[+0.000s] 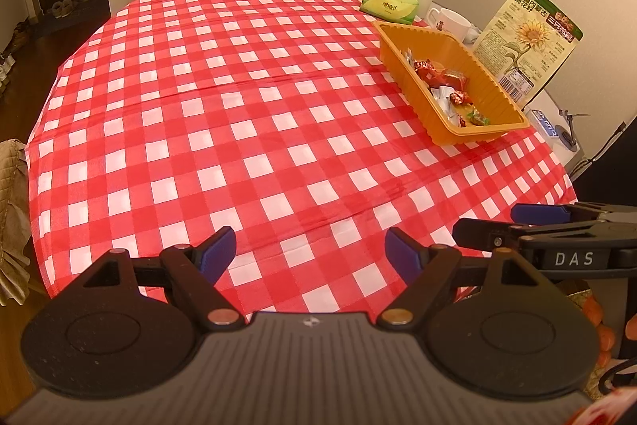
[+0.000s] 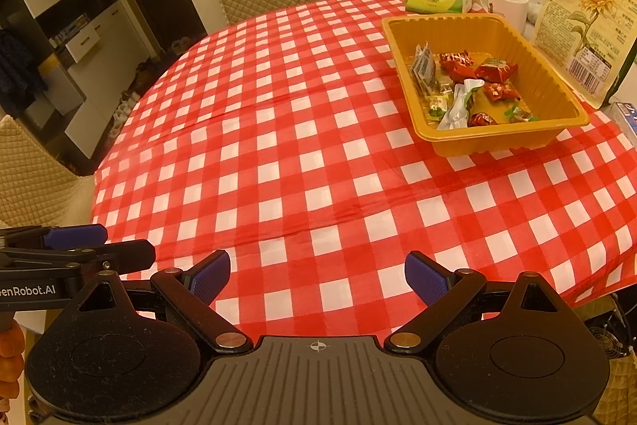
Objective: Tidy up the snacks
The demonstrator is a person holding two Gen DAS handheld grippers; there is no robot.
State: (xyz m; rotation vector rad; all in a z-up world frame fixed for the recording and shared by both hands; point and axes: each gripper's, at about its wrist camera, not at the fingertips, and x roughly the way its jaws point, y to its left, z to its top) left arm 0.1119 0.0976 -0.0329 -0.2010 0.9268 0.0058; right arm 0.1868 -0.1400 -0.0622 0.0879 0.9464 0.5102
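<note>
1. I see left gripper (image 1: 308,249) and right gripper (image 2: 316,275) both gaping wide, empty, bottom of frame
2. Snacks (image 2: 469,86) sit in orange tray (image 2: 505,138), upper right; a careless reach could shove it into the sunflower-seed bag (image 2: 589,26)

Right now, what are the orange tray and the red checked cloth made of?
Tray: looks like thin moulded plastic, a bit shiny; its walls are ribbed and the rim is rolled. Cloth: probably thin plastic sheet, though it could be fabric; it is smooth, slightly glossy, and keeps sharp fold creases.
</note>
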